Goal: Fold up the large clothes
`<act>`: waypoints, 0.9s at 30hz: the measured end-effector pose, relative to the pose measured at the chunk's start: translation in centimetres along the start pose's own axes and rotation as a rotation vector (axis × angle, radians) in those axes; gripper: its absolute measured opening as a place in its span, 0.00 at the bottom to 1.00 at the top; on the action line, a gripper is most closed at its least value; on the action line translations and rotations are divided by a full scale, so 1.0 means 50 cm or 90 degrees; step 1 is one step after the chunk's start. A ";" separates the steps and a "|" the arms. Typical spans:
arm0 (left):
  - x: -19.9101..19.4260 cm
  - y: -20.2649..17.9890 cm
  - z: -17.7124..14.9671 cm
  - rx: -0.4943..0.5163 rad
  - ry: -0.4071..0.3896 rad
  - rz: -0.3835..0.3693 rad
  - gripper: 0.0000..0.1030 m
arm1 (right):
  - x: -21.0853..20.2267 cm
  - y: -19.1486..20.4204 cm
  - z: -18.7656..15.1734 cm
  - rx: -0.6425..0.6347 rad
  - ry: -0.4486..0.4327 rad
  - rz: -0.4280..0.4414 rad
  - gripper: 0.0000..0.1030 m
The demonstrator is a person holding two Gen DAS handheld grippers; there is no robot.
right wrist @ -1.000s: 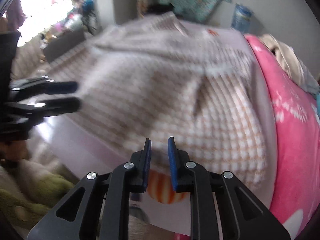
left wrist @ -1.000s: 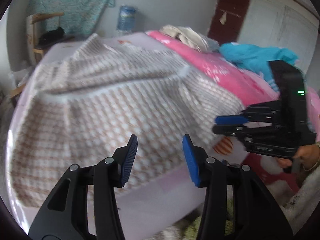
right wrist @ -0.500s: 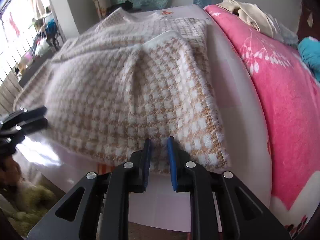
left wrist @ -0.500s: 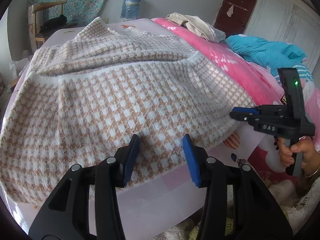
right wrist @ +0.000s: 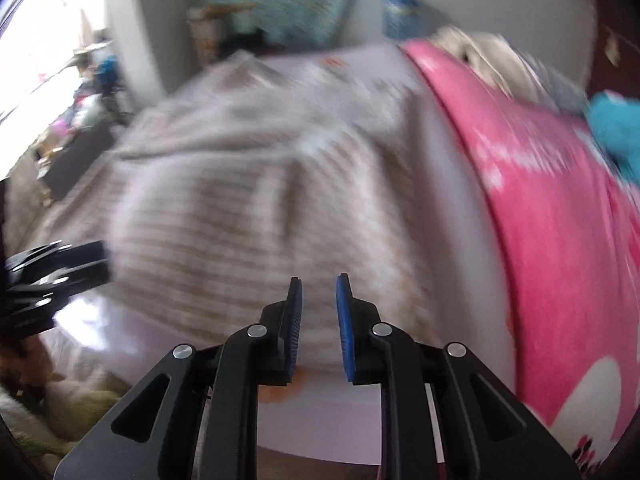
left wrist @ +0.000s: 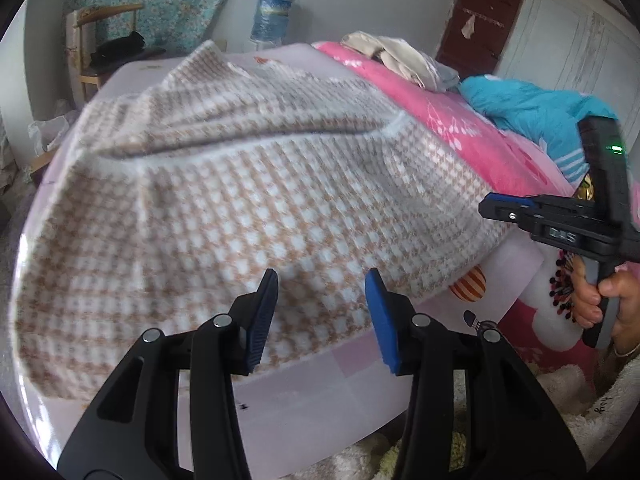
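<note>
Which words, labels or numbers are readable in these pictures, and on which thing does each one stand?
"DAS": on the right gripper body, in the left wrist view.
Dark handwriting on the white fleece: too small to read.
Label on the water bottle: blurred, unreadable.
Right wrist view: blurred, nothing readable.

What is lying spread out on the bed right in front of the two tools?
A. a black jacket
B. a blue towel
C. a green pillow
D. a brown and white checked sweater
D. A brown and white checked sweater lies spread over the pale sheet, just beyond the left tool, whose blue pads stand apart with nothing between them.
</note>
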State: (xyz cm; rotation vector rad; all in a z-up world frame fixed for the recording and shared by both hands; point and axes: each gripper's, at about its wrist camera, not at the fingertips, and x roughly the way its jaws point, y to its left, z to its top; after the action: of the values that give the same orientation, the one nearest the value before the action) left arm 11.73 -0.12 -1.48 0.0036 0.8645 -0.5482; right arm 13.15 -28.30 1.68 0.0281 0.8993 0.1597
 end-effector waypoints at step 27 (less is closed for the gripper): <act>-0.089 0.232 -0.046 -0.172 -0.037 0.159 0.33 | 0.105 0.307 0.029 -0.243 0.043 0.226 0.15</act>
State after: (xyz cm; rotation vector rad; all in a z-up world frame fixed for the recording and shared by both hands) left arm 13.07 12.42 -2.27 -0.1484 0.8608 -0.1943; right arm 15.56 -12.28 -0.08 -0.1745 0.9128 0.6638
